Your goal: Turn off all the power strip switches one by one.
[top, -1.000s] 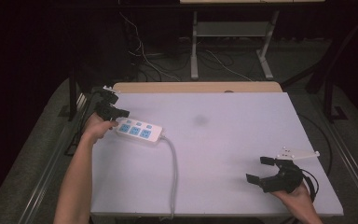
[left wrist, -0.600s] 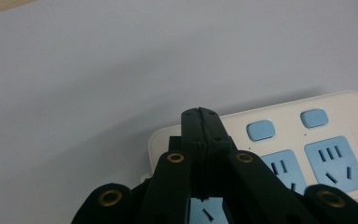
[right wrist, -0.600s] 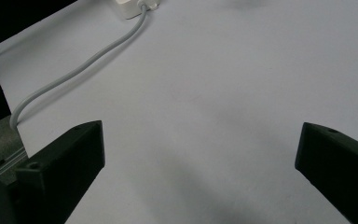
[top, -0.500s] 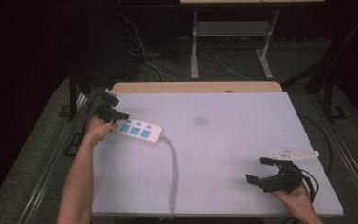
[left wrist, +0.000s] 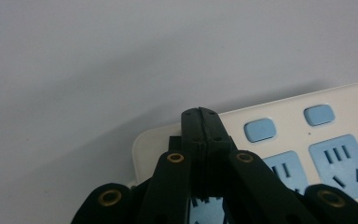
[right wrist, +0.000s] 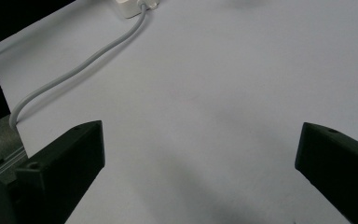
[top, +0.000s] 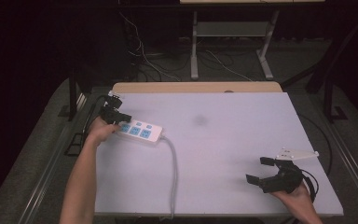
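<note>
Worktop (top: 242,154) pale lilac-white, rectangular, with a bare wooden strip (top: 196,87) along its far edge and a faint dark smudge (top: 199,120) near the middle. Dark room beyond, with grey floor (top: 37,154), loose cables (top: 144,56) and the metal legs of another table (top: 194,42) at the back.

White power strip (top: 137,131) with blue sockets lying flat near the far left corner of the worktop; grey cord (top: 173,172) running from its right end toward the near edge, also seen at upper left in the right gripper view (right wrist: 74,70).

Compared with the frames from a second and half a second ago: power strip, cord and both hands in the same places; no visible shift.

Left gripper (top: 118,115) over the left end of the power strip; jaws pressed fully together in the left gripper view (left wrist: 200,122), nothing between them, tips over the end of the strip's casing (left wrist: 349,116); contact with the casing cannot be told.

Right gripper (top: 261,170) near the right front of the worktop, well apart from the strip; jaws spread wide, holding nothing, bare surface between them in the right gripper view (right wrist: 200,154).
</note>
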Demonstrator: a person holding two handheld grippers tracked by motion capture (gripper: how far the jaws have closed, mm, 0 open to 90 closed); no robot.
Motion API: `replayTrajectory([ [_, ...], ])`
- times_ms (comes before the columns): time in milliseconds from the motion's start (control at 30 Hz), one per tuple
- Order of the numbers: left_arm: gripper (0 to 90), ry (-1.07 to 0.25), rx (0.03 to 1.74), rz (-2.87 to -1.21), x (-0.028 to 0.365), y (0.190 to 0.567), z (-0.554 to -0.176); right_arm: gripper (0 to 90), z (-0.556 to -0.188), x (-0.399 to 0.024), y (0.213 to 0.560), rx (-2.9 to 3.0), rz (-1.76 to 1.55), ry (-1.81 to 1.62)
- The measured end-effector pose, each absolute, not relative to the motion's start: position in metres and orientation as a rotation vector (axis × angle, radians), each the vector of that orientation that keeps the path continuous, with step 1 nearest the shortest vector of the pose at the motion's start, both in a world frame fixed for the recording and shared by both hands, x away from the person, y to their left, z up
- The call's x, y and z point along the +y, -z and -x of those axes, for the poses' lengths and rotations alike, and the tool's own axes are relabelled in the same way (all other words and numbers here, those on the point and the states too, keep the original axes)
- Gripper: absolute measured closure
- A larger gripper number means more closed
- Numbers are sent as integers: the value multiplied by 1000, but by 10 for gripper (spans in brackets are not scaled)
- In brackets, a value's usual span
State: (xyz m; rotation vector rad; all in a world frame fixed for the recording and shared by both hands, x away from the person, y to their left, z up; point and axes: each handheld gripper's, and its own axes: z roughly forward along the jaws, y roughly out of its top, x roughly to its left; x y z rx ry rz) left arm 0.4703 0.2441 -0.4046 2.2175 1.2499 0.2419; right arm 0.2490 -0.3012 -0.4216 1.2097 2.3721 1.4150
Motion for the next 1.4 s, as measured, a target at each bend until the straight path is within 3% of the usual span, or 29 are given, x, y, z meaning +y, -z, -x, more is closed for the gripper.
replayTrajectory([
  [400,895,-237,1241,-2217,243,406,-470,10,-248,-302,421,2368,-1204,-1416],
  [867,898,-184,1293,-2069,254,415,-468,10,-248,-303,420,2370,-1204,-1414],
  [1400,896,-274,1305,-2105,244,412,-463,10,-248,-303,420,2365,-1203,-1417],
])
